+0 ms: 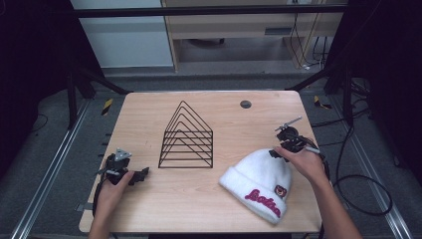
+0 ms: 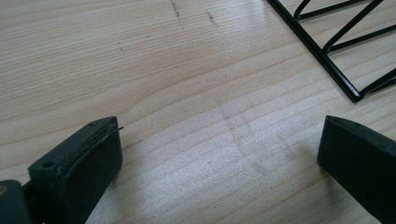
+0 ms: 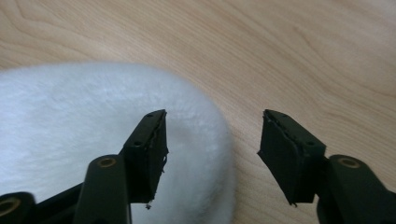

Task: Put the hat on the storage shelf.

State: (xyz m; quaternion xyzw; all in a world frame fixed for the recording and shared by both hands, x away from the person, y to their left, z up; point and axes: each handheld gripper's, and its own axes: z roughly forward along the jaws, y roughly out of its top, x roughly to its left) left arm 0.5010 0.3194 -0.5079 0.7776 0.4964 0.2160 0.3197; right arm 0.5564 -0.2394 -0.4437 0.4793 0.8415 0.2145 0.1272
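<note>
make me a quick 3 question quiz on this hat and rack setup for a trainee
1. True or false: the right gripper has its pads clamped on the white beanie.
2. Which thing stands nearest the left gripper? A) the black wire rack B) the beanie C) the round grey cap set in the table
3. What colour is the lettering on the beanie's cuff?

Key
1. False: in the right gripper view the jaws stand apart over the beanie's edge, pressing nothing.
2. A: a rack corner shows in the left gripper view, just beyond the open jaws.
3. Red, or dark pink.
</note>
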